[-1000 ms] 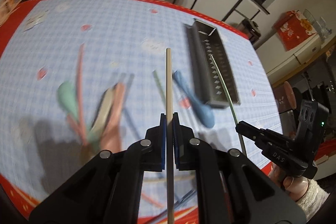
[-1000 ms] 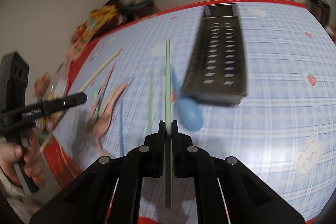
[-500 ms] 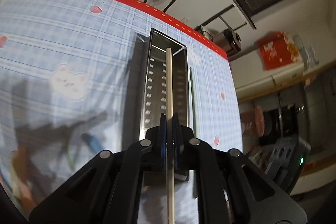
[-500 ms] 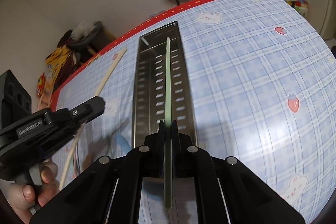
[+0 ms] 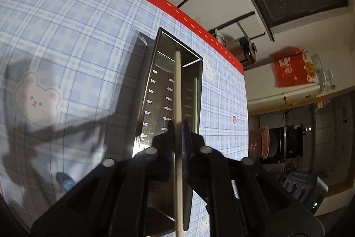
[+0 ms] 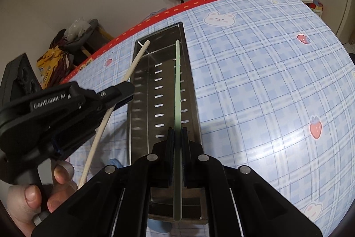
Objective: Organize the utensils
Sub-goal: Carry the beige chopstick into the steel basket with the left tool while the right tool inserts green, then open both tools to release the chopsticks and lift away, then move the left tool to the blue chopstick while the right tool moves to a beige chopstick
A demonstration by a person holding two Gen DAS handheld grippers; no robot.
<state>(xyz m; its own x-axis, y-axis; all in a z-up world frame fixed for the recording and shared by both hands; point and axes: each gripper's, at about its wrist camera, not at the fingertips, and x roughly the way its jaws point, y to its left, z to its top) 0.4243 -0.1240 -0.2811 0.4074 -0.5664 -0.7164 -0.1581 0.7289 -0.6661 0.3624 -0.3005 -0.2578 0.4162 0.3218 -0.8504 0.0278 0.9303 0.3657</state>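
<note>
Both grippers now hang over the tray (image 5: 144, 90). Left gripper (image 5: 177, 126) jaws have just been opening around the cream chopstick (image 5: 178, 90); right gripper (image 6: 176, 132) clamps the green chopstick (image 6: 176, 90).

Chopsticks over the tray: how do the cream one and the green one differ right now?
Colour: the cream chopstick is off-white, the green chopstick pale green. Grip: the right gripper is shut on the green one; the left gripper's fingers have just been opening, with the cream one between them. Both hang over the metal tray.
</note>
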